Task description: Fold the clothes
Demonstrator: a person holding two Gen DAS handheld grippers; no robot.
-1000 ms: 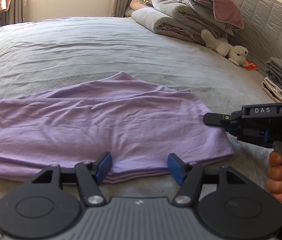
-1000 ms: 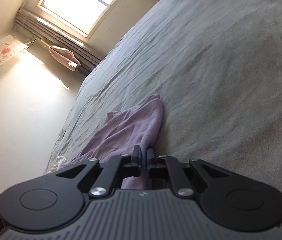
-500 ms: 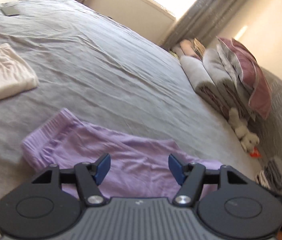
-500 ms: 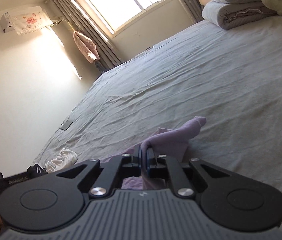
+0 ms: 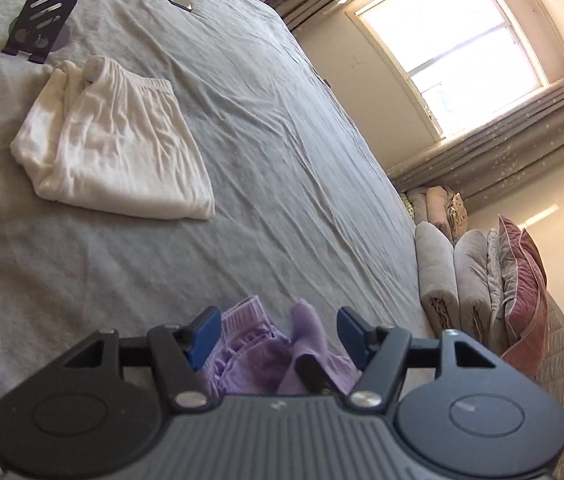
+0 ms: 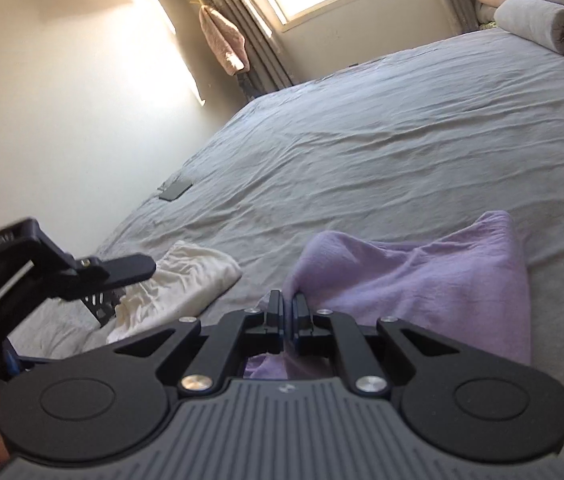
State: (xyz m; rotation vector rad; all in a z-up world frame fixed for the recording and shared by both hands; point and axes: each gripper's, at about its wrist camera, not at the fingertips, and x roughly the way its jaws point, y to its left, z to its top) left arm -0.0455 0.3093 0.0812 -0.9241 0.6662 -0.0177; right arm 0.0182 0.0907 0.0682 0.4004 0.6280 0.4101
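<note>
A fold of the soft lilac garment (image 6: 421,280) is pinched by the closed right gripper (image 6: 287,308), while nothing is held between the parted jaws of the left gripper (image 5: 278,334).

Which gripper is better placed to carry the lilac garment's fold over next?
Right. The right gripper is shut on a raised corner of the lilac knit garment. The left gripper is open, pads touching no cloth, so it would first need to take hold.

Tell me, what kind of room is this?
It looks like a bedroom. There is a big bed with a grey sheet, rolled quilts and pillows stacked at one end, and a curtained window. Folded white clothes lie on the bed.
</note>
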